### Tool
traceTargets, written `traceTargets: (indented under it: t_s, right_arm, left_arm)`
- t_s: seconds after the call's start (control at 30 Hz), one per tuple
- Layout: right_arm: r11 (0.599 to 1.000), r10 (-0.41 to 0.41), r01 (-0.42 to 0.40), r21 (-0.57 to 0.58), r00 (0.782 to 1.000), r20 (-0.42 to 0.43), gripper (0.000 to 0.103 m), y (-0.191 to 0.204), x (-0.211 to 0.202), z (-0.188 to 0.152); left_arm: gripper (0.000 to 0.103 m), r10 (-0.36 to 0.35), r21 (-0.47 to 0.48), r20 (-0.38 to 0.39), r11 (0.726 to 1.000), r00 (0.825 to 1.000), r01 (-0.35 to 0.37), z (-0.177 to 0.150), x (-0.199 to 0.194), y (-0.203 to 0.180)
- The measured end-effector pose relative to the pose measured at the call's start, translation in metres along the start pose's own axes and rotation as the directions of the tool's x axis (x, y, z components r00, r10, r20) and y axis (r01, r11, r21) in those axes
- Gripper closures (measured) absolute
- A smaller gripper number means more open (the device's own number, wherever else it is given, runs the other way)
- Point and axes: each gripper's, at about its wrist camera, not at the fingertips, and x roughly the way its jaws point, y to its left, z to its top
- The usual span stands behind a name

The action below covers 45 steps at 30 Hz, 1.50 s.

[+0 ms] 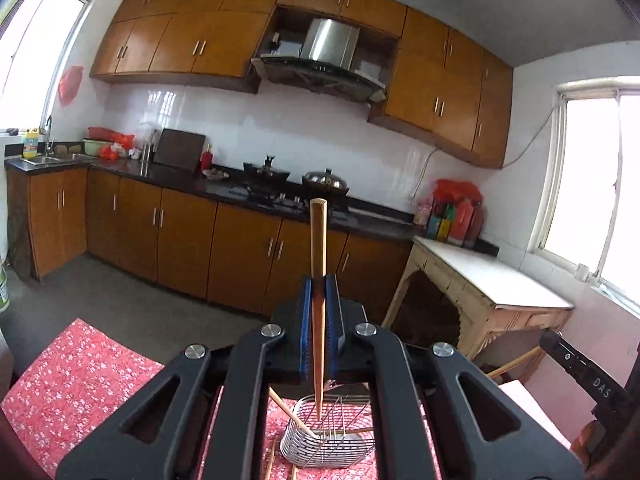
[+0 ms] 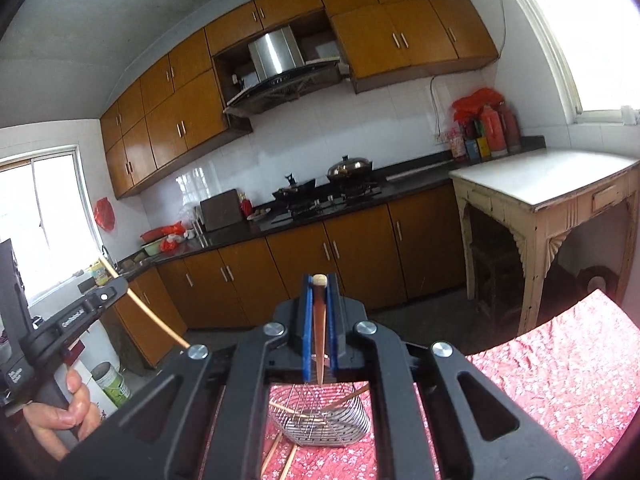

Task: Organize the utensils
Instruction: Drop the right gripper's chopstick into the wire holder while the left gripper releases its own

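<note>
Both grippers are mid-delivery, each carrying one wooden chopstick toward the wire utensil basket (image 1: 328,436) that stands on the table under its red flowered cloth (image 1: 76,376). So the step in hand looks like the drop-off, not the pick-up.

The left gripper (image 1: 319,312) has its blue-padded fingers (image 1: 306,320) clenched on the left chopstick (image 1: 318,240), which stands nearly upright — thick end up, thin tip hanging just above the basket's open mouth. The right gripper (image 2: 319,320) is likewise clamped on the right chopstick (image 2: 319,312), its tip also pointing down over the basket in that view. Each tool is held high above the table, tilted forward and looking out across the kitchen, the two side by side; in the right view the person's left hand (image 2: 60,412) is wrapped around the other tool's handle.

The basket already holds several chopsticks lying slantwise (image 2: 316,408), one leaning out over its rim (image 1: 290,410). More lie loose on the cloth (image 2: 280,456) in front of the basket, toward the table's near edge, so I judge the job is partway done.

Next, I would guess, each stick has to come down tip-first inside the wire rim before the fingers let go. The tips look well lined up, but the leaning sticks could knock a new one aside, and a release from too high may bounce it out.
</note>
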Motion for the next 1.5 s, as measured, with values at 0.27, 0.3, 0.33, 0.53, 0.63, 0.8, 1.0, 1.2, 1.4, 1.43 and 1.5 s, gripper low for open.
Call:
traceTargets:
  t_s: [0.27,0.3,0.33,0.53,0.63,0.8,1.0,1.2,1.4,1.43,1.5]
  right_arm:
    - [1.0,0.014,-0.014,0.0,0.995,-0.094,0.096,-0.004,0.028,-0.016]
    - [1.0,0.014,-0.014,0.005,0.995,-0.103,0.096,-0.005,0.029,-0.017]
    - [1.0,0.014,-0.013,0.01,0.993,-0.113,0.096,-0.006,0.032,-0.019]
    - [1.0,-0.011,0.012,0.003,0.988,-0.157,0.095,-0.007,0.049,-0.031]
    - [0.999,-0.035,0.036,0.0,0.986,-0.163,0.093,-0.007,0.049,-0.036]
    - [0.997,-0.066,0.069,0.016,0.988,-0.138,0.087,-0.016,0.033,-0.035]
    - [0.993,-0.111,0.116,0.037,0.988,-0.103,0.085,-0.037,-0.004,-0.037]
    - [0.98,-0.19,0.197,0.032,0.969,-0.159,0.079,-0.065,-0.029,-0.072]
    - [0.97,-0.227,0.245,0.011,0.914,-0.337,0.078,-0.094,-0.017,-0.152]
    - [0.968,-0.227,0.249,0.01,0.899,-0.375,0.078,-0.098,-0.013,-0.169]
    - [0.968,-0.218,0.249,0.014,0.874,-0.434,0.078,-0.101,-0.004,-0.196]
  left_arm:
    - [0.096,0.013,-0.005,-0.109,1.0,0.994,-0.014,-0.029,0.035,0.005]
    - [0.096,0.015,-0.003,-0.12,1.0,0.993,-0.015,-0.031,0.037,0.006]
    - [0.096,0.015,-0.001,-0.131,1.0,0.991,-0.015,-0.034,0.039,0.006]
    - [0.096,0.026,0.012,-0.198,1.0,0.98,-0.024,-0.043,0.053,0.008]
    - [0.096,0.041,0.019,-0.219,0.999,0.975,-0.038,-0.044,0.056,0.008]
    - [0.095,0.053,0.025,-0.217,0.998,0.975,-0.049,-0.04,0.049,0.012]
    - [0.095,0.074,0.016,-0.199,0.997,0.977,-0.072,-0.033,0.021,0.025]
    - [0.081,0.096,0.025,-0.184,0.995,0.978,-0.093,-0.047,-0.022,0.045]
    - [0.064,0.159,0.084,-0.239,0.986,0.958,-0.142,-0.099,-0.041,0.073]
    - [0.062,0.172,0.098,-0.263,0.984,0.949,-0.151,-0.114,-0.041,0.079]
    - [0.062,0.185,0.109,-0.323,0.981,0.928,-0.158,-0.143,-0.035,0.091]
